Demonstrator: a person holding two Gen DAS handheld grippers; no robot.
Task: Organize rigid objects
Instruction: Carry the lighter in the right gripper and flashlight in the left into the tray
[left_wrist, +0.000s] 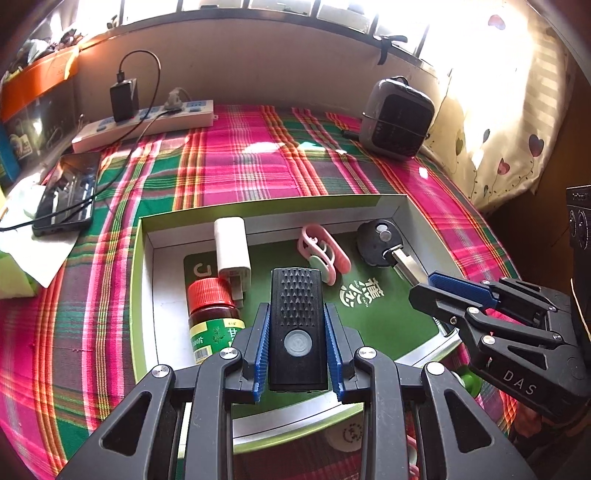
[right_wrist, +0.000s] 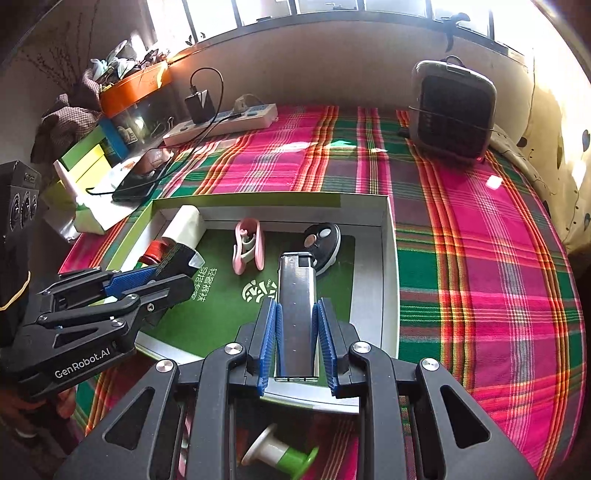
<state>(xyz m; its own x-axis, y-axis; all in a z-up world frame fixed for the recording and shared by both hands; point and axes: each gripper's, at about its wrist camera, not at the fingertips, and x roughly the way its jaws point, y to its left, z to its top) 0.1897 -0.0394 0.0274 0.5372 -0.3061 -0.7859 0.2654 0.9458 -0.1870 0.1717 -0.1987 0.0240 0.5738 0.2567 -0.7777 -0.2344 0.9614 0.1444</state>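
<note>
Tray: one shallow white cardboard box lid with a green printed floor (left_wrist: 400, 212) lay on the pink-and-green plaid cloth (left_wrist: 240, 162); both loads hung over it.
Left load: the left gripper (left_wrist: 298, 347) was clamped on a black ribbed plastic block with a round grey button (left_wrist: 297, 325). Its long axis ran along the fingers, pointing at the tray's far wall.
Right load: the right gripper (right_wrist: 297, 341) was clamped on a slim silver metal lighter-shaped case (right_wrist: 297, 314), long axis likewise along the fingers, above the tray's near right part.
Deciding relation: free green floor lay straight ahead of and below each load; the left hand sat nearer the bottle side, the right nearer the key.
Count in tray: one red-capped amber pill bottle (left_wrist: 214, 317), one white plug charger (left_wrist: 232, 247), one pink plastic clip (left_wrist: 323, 254), one black-headed car key (left_wrist: 380, 243).
Count outside: one white-and-green spool (right_wrist: 280, 454) lay on the cloth near the tray's front edge.
</note>
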